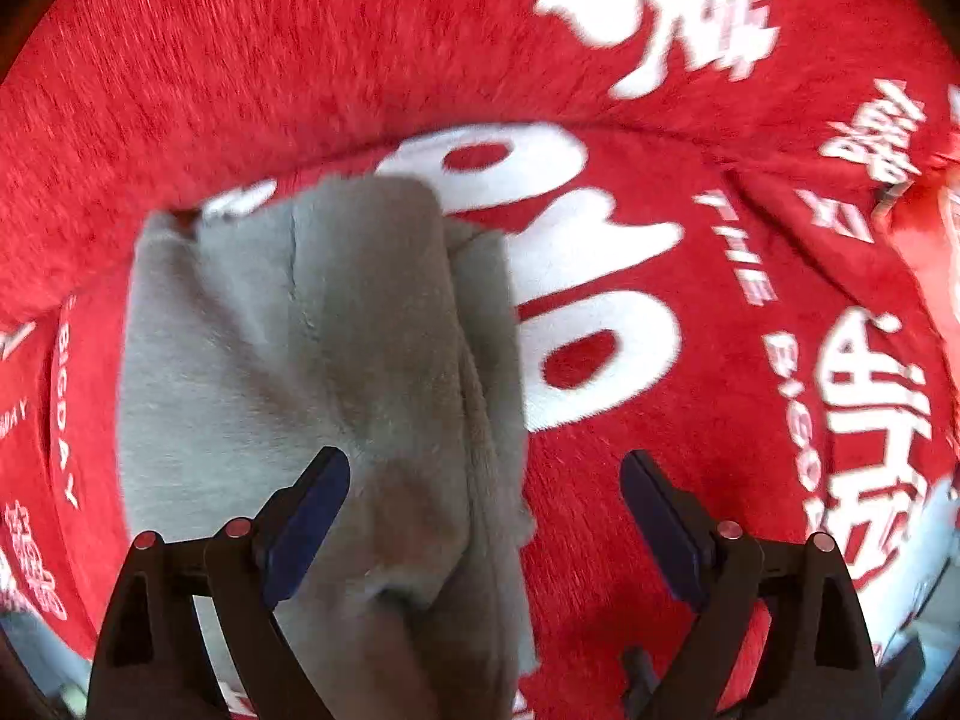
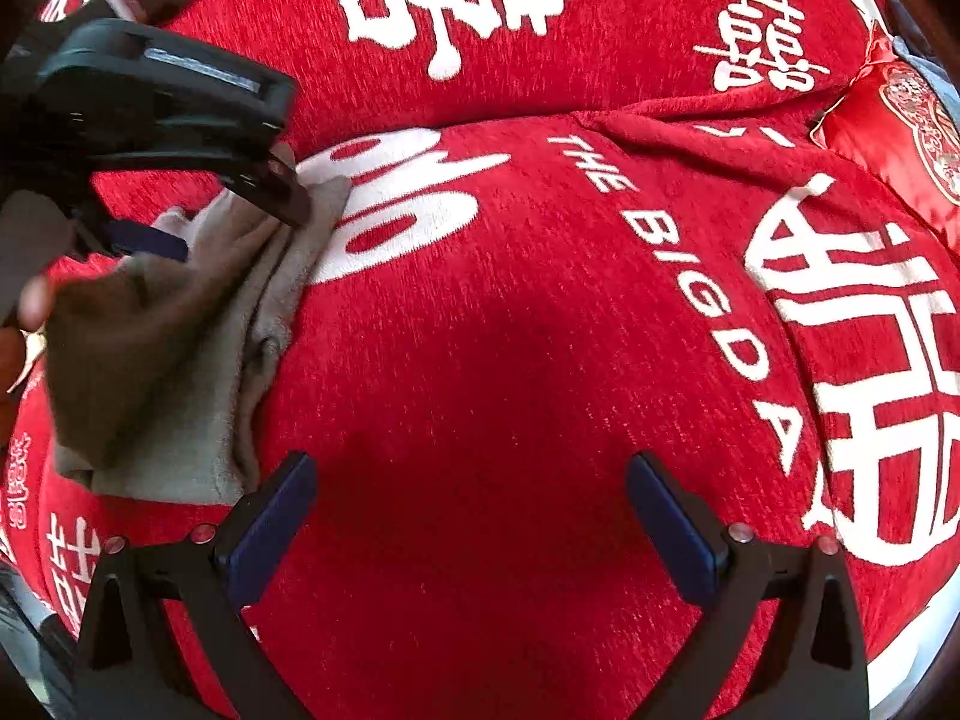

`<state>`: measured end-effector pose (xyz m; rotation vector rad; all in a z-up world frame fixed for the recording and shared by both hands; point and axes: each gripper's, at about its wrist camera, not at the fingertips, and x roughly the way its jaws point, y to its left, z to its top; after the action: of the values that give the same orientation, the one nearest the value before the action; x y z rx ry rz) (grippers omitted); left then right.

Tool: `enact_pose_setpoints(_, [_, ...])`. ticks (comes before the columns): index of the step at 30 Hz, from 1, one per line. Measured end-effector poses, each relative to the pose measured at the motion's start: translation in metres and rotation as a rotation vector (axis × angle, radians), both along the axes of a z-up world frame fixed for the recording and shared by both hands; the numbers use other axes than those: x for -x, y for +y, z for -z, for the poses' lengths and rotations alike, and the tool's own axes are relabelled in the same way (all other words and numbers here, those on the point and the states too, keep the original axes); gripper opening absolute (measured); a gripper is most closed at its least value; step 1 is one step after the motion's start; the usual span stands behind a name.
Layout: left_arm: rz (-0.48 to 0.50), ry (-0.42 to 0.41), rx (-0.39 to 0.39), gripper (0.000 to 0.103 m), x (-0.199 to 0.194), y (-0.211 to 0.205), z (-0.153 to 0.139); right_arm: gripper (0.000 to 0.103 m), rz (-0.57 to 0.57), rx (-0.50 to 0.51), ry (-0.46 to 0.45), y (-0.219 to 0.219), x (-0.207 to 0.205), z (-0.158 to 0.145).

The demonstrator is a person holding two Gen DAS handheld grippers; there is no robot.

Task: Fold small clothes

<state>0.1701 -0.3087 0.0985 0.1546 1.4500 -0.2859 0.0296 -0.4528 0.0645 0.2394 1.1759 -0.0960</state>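
A small grey fleecy garment (image 1: 312, 330) lies folded in layers on the red cover (image 1: 240, 60). In the left wrist view my left gripper (image 1: 483, 459) points straight down over the garment's near right edge, jaws wide open, pads not pressing on the cloth. The right wrist view shows the same garment (image 2: 180, 372) at the left, with my left gripper (image 2: 222, 222) open above it. My right gripper (image 2: 471, 459) is open over the bare red cover (image 2: 480, 360), just right of the garment, with nothing between its fingers.
The red cover carries large white characters and the words "THE BIG DAY". A red embroidered cushion (image 2: 900, 120) sits at the far right. A fold in the cover runs across behind the garment. Part of a hand (image 2: 30, 300) shows at the left edge.
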Motion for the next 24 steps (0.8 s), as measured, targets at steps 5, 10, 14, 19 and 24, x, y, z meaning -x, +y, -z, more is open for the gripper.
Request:
enact_pose_setpoints(5, [0.022, -0.089, 0.203, 0.092, 0.029, 0.056, -0.061, 0.102, -0.008, -0.076, -0.053, -0.002, 0.006, -0.019])
enact_pose_setpoints(10, [-0.035, -0.325, -0.029, 0.092, 0.064, 0.13, -0.06, 0.102, -0.048, -0.277, -0.102, 0.012, 0.0, -0.036])
enact_pose_setpoints(14, [-0.078, -0.275, -0.004, 0.092, 0.084, 0.183, -0.029, 0.102, -0.099, -0.432, -0.125, 0.036, -0.01, -0.048])
enact_pose_setpoints(19, [-0.097, -0.266, 0.048, 0.092, 0.112, 0.202, -0.007, 0.102, -0.086, -0.498, -0.062, 0.063, -0.037, -0.043])
enact_pose_setpoints(24, [0.014, -0.299, -0.035, 0.092, 0.119, 0.183, 0.016, 0.087, -0.096, -0.539, 0.047, 0.09, -0.061, -0.021])
